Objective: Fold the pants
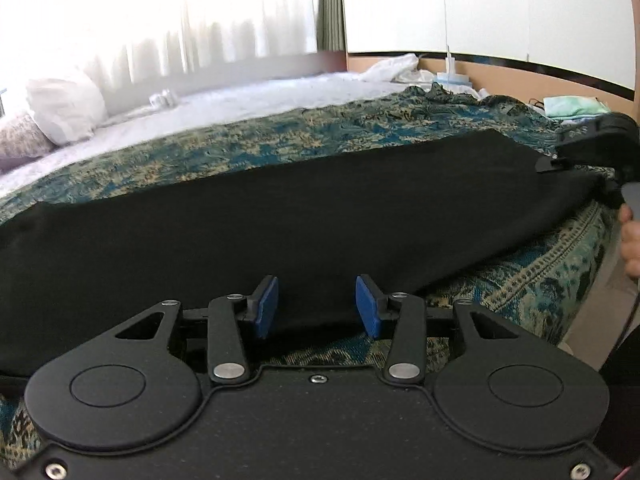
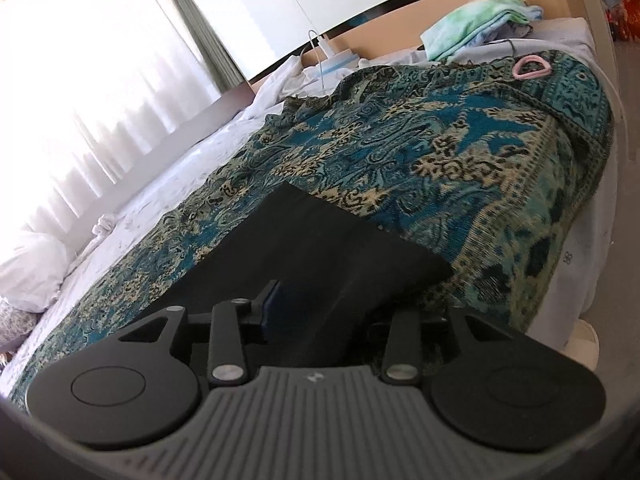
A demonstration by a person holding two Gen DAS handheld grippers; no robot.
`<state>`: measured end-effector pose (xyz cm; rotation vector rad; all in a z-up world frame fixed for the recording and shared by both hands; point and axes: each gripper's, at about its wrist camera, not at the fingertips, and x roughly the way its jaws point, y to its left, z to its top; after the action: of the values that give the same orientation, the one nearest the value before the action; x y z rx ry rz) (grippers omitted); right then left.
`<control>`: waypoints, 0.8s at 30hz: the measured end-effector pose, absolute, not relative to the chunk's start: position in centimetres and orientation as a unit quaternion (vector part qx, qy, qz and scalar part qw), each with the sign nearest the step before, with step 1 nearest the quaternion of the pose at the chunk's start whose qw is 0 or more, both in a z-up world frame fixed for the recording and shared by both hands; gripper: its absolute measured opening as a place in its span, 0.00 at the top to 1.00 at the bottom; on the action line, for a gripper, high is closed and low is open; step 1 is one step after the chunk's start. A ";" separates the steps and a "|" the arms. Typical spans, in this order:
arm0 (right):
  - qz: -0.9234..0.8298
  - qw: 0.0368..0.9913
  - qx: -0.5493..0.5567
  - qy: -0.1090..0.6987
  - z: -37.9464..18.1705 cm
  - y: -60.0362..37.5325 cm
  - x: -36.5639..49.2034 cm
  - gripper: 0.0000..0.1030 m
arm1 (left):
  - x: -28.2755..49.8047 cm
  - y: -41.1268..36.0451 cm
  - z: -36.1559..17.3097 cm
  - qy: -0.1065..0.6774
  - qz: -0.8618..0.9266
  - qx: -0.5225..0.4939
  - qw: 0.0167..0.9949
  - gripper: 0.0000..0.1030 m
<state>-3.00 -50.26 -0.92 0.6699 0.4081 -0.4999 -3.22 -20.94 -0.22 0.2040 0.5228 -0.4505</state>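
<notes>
Left wrist view first: the left gripper point(image 1: 316, 306) has its two blue pads point(image 1: 267, 307) standing apart, nothing pinched between them. Right ahead of it lie the pants point(image 1: 280, 216), a long flat band of matte black fabric, smooth with hardly a wrinkle, running from the left edge of the view way out to the right. Their near edge sits just in front of the pads, over a strip of the bedspread point(image 1: 224, 144) (a woven teal, cream and black paisley sort of thing, with a ribbed border hanging off the bed's side at right). Beyond the bedspread there's a white sheet point(image 1: 256, 96), a puffy white pillow point(image 1: 64, 108) far left, and sheer curtains point(image 1: 160, 20) glowing with daylight. At far right the right gripper point(image 1: 576, 148) hovers over the pants' end, with a hand point(image 1: 632, 240) below it.

Right wrist view: the right gripper point(image 2: 316, 312) is tilted, and the black pants point(image 2: 320, 248) end spreads directly ahead and between its fingers. Only the left blue pad point(image 2: 271, 300) shows, the other is hidden in the dark cloth, so I can't tell whether it's gripping. Further off, a folded green tie-dye cloth point(image 2: 476, 20) and a pink ring point(image 2: 530, 67) sit at the top right corner of the bed.
</notes>
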 end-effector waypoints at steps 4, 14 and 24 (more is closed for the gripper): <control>-0.243 0.903 0.281 0.215 -0.8 -50.1 -0.5 0.48 | -2.9 -20.7 -0.3 0.260 -0.229 0.089 0.934 0.59; -0.248 0.890 0.308 0.227 4.3 -49.7 2.7 0.95 | -2.3 -17.7 0.9 0.284 -0.249 0.030 0.925 0.59; 0.122 0.927 0.050 0.352 6.5 -21.0 11.8 0.94 | -5.3 -4.9 2.8 0.292 -0.255 -0.053 0.920 0.73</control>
<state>11.77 -20.95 6.49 0.1017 0.7216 0.2500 -5.35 -4.88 2.79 -0.1080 0.5990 -0.5237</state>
